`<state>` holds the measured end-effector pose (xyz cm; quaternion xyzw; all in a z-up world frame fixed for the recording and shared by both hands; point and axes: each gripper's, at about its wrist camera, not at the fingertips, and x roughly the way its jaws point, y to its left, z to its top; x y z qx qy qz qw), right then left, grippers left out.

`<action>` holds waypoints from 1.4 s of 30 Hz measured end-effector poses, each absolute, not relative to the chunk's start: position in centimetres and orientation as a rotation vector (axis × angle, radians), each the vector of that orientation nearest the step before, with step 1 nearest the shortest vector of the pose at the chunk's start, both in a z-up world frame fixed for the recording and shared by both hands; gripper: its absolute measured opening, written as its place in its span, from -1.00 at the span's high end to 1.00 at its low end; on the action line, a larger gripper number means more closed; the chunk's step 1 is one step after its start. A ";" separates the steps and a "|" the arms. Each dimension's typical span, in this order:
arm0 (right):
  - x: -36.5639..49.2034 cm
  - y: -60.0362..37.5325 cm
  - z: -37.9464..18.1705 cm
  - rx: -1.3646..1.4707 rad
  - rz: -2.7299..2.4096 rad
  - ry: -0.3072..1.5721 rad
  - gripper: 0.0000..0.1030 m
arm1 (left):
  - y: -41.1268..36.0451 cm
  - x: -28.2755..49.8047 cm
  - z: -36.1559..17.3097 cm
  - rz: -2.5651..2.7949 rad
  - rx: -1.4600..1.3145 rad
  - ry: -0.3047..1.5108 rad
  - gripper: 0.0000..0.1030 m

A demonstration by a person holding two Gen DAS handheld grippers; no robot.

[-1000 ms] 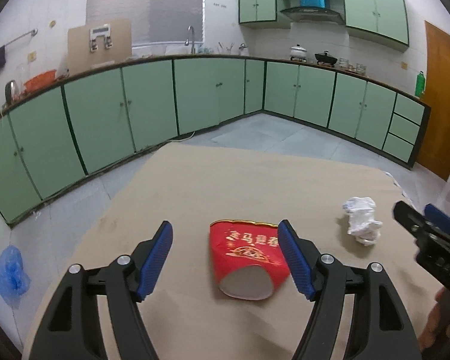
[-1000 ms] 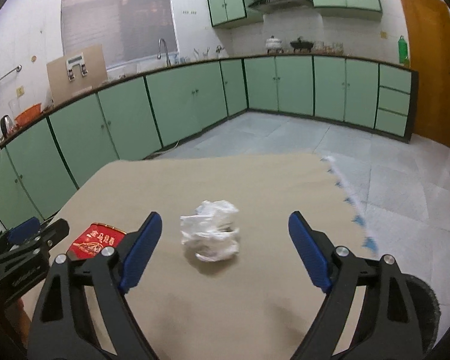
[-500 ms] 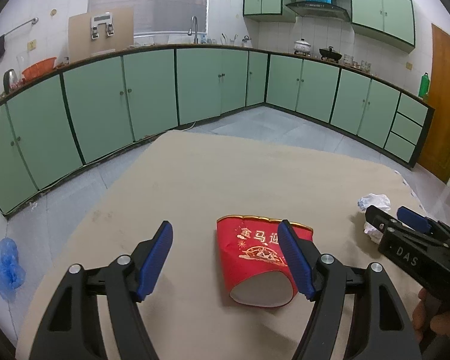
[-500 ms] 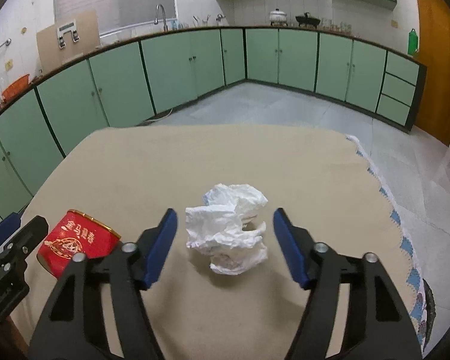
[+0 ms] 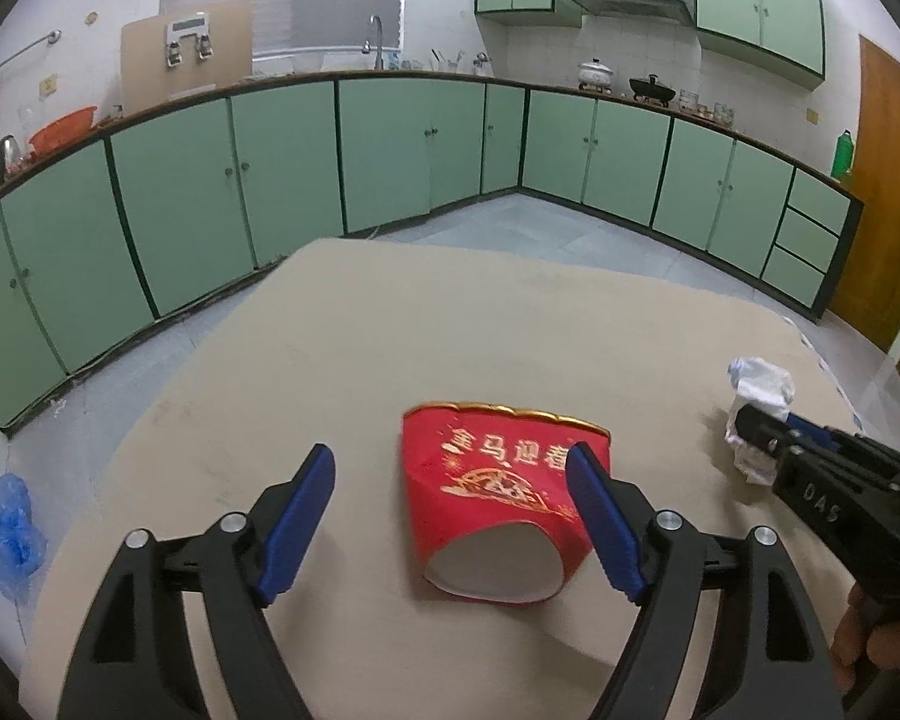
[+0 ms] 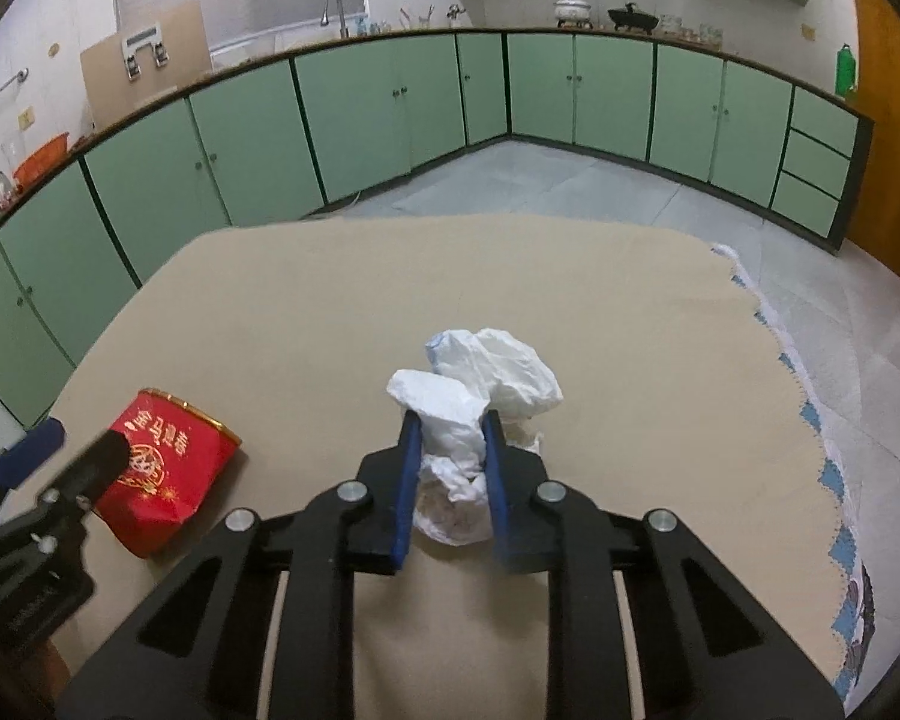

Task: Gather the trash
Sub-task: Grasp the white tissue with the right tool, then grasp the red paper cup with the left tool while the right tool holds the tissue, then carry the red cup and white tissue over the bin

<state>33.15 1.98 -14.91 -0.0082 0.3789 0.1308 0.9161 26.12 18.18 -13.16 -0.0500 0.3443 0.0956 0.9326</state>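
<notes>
A squashed red paper cup with gold print lies on its side on the beige table. My left gripper straddles it, jaws opening; the right pad overlaps the cup's edge and the left pad stands well clear. A crumpled white paper wad sits further right. My right gripper is closing on it, and its blue pads pinch the wad's near part. The left wrist view shows that gripper at the wad. The cup lies beside my left gripper in the right wrist view.
Green kitchen cabinets ring the room beyond the tiled floor. A blue plastic bag lies on the floor to the left. The table's scalloped cloth edge runs down the right. A hand holds the right gripper.
The right gripper's jaws came in from wide apart onto the paper wad as it moved closer. The left gripper crept nearer the red cup and sank a little.
</notes>
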 end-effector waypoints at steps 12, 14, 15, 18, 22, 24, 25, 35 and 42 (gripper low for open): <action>32.5 1.1 -14.8 0.011 0.262 0.778 0.62 | 16.8 27.5 -14.9 0.164 -0.098 0.805 -0.52; 32.6 1.3 -14.8 0.008 0.264 0.778 0.62 | 16.8 27.8 -15.1 0.164 -0.099 0.825 -0.52; 32.7 1.5 -14.7 0.005 0.265 0.778 0.62 | 16.8 27.9 -15.3 0.161 -0.104 0.834 -0.52; 32.9 1.7 -14.6 0.005 0.270 0.781 0.62 | 17.3 28.2 -15.4 0.148 -0.128 0.850 -0.52; 32.7 1.4 -14.6 0.007 0.276 0.779 0.62 | 17.9 28.1 -15.4 0.131 -0.167 0.845 -0.12; 32.6 1.3 -14.4 0.007 0.281 0.778 0.62 | 17.9 27.9 -15.3 0.125 -0.179 0.837 -0.09; 32.5 1.2 -14.5 0.007 0.283 0.777 0.62 | 17.9 27.8 -15.2 0.125 -0.183 0.829 -0.05; 31.0 -0.4 -12.9 0.007 0.302 0.737 0.62 | 16.8 25.8 -13.5 0.103 -0.181 0.764 -0.02; 28.4 -3.2 -10.6 0.010 0.280 0.687 0.63 | 14.5 24.9 -10.8 0.062 -0.151 0.698 -0.02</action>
